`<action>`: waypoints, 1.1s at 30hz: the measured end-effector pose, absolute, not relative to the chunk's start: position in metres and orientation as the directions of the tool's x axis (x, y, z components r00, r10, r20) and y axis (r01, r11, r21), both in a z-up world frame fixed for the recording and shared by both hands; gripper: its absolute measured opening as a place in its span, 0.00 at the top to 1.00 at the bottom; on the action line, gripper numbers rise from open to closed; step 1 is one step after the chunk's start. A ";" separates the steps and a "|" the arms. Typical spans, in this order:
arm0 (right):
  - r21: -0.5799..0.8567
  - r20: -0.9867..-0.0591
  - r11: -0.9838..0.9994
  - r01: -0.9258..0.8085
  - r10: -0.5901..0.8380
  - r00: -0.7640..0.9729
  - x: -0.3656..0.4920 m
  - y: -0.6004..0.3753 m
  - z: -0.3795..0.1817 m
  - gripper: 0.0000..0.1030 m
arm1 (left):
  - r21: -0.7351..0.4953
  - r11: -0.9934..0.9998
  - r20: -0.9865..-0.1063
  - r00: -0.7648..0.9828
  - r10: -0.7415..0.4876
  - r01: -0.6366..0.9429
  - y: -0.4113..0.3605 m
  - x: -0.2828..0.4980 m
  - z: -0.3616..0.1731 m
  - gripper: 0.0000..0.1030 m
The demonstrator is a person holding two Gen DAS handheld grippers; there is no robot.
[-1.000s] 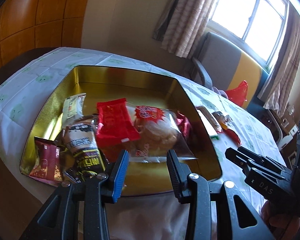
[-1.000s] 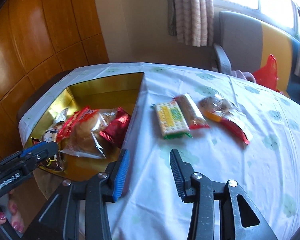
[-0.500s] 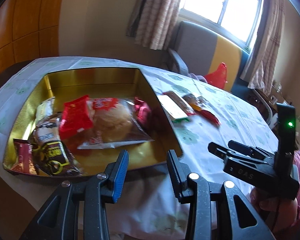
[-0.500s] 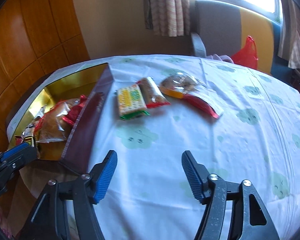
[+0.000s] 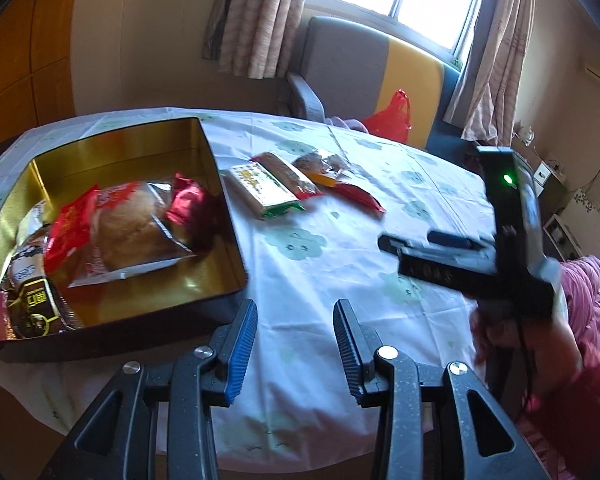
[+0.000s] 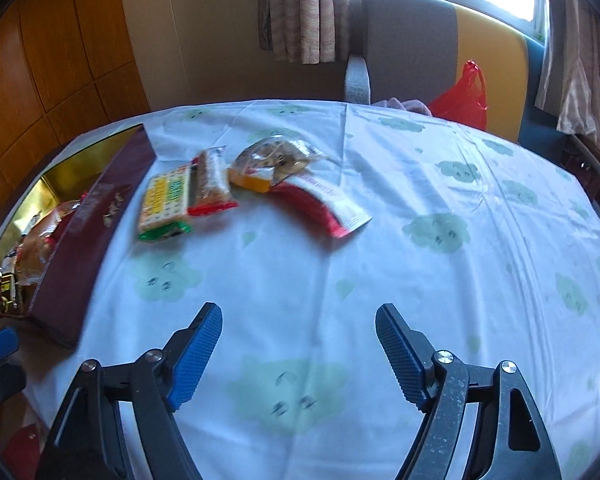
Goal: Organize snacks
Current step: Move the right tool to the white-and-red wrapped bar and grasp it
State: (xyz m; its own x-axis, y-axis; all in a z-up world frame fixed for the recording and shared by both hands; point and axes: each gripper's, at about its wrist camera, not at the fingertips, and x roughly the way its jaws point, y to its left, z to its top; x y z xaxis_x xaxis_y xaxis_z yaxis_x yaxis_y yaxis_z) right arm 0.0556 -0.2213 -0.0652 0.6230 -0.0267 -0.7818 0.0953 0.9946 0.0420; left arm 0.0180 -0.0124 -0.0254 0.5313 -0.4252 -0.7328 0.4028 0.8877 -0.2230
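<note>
A gold-lined tin on the left of the table holds a bagged bun and several red and dark packets. To its right on the tablecloth lie a yellow-green cracker pack, a brown bar, a clear cookie bag and a red-and-white packet. My left gripper is open over the near table edge, by the tin's corner, with nothing between its fingers. My right gripper hovers over bare cloth short of the loose snacks. Its jaws are opening and hold nothing. It also shows in the left wrist view.
The tin's dark red outer wall stands left of the loose snacks. A grey and yellow armchair with a red plastic bag sits behind the table under the window. A hand in a pink sleeve grips the right tool.
Both views have swung right, from the tin toward the loose snacks. The right gripper's jaws have spread much wider and it has come lower over the cloth. The left jaws keep the same gap.
</note>
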 end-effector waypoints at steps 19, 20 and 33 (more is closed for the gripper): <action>-0.007 -0.808 0.994 -0.105 0.056 0.587 0.180 -0.251 -0.087 0.30 | -0.199 0.904 -0.754 0.530 -0.388 0.380 -0.034 0.037 -0.014 0.61; -0.015 -0.817 0.992 -0.123 0.059 0.573 0.180 -0.248 -0.092 0.39 | -0.197 0.904 -0.754 0.530 -0.387 0.380 -0.035 0.039 -0.013 0.61; 0.141 -0.773 0.989 0.035 0.088 0.628 0.137 -0.282 -0.090 0.61 | -0.171 0.903 -0.773 0.515 -0.370 0.394 -0.065 0.053 -0.015 0.61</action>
